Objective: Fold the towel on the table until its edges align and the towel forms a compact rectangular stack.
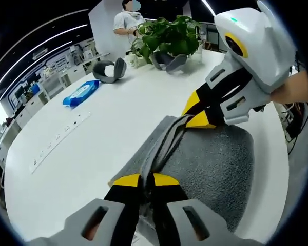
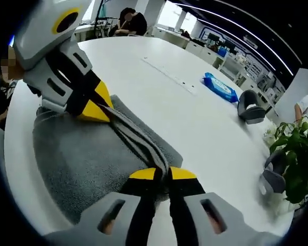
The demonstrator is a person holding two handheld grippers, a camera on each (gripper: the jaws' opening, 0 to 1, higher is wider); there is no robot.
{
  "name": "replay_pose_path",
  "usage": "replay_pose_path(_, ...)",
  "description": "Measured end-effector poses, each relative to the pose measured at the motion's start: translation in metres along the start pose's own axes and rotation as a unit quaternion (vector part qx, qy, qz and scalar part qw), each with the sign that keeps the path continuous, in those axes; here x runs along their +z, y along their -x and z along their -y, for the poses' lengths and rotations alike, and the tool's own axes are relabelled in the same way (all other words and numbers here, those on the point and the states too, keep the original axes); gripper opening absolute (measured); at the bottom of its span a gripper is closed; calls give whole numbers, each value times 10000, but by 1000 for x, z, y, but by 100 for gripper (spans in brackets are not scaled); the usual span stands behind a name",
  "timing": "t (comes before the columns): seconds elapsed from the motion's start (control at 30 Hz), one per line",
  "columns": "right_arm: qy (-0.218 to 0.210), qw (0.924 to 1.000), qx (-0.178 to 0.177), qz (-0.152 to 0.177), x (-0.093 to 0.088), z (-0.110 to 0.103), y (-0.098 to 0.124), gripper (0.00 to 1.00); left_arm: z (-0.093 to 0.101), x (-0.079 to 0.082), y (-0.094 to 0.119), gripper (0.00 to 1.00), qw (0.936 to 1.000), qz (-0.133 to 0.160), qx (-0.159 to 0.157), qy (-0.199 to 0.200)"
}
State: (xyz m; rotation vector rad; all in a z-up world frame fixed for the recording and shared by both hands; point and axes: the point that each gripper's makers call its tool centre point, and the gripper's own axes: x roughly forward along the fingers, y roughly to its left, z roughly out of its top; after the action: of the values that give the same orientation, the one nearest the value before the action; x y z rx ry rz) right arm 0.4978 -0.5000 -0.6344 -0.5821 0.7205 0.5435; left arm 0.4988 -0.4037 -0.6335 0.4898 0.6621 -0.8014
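A grey towel (image 1: pixel 210 164) lies on the white table (image 1: pixel 92 143) and one striped edge is lifted and stretched taut between the two grippers. My left gripper (image 1: pixel 146 180) is shut on one end of that edge at the bottom of the left gripper view. My right gripper (image 1: pixel 199 117) comes in from the upper right, shut on the other end. In the right gripper view the towel (image 2: pixel 82 159) spreads to the left, my right gripper (image 2: pixel 163 174) pinches the striped edge, and my left gripper (image 2: pixel 95 110) holds its far end.
A potted plant (image 1: pixel 169 36) stands at the table's far end, with grey headrest-like objects (image 1: pixel 110 70) and a blue wipes pack (image 1: pixel 81 93) nearby. A power strip (image 1: pixel 59 139) runs along the table. A person (image 1: pixel 127 23) stands behind the plant. The table edge (image 1: pixel 280 154) is close on the right.
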Motion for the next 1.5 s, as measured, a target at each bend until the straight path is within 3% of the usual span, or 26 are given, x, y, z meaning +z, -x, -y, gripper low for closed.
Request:
replay_pose_path(0.2, -14, 9999, -120, 84, 0, -1, -3, 6, 0, -2, -4, 8, 9998, 173, 33, -15)
replay_pose_path(0.37, -63, 10000, -53, 22, 3, 1, 0, 7, 0, 2, 0, 9, 9999, 94, 78, -68)
replay_pose_path(0.6, -144, 9995, -161, 243, 12, 11, 16, 19, -10, 10, 19, 16, 9993, 232, 263, 125)
replay_pose_path(0.83, -555, 9961, -225, 644, 24, 17, 44, 14, -18, 23, 51, 16, 9956, 694, 464, 413)
replay_pose_path(1.0, -865, 9930, -159, 783, 25, 10, 64, 9, 0, 21, 72, 16, 9941, 883, 473, 427)
replay_pose_path(1.13, -1079, 9917, 33, 701, 14, -10, 70, 4, 20, 18, 78, 16, 9940, 911, 372, 471)
replay_pose_path(1.33, -1273, 9909, 270, 360, -13, -40, 66, 0, 45, 7, 75, 16, 9952, 798, 189, 529)
replay_pose_path(1.5, -1269, 9910, 406, 134, -26, -46, 59, 0, 51, -19, 61, 14, 9973, 423, 124, 590)
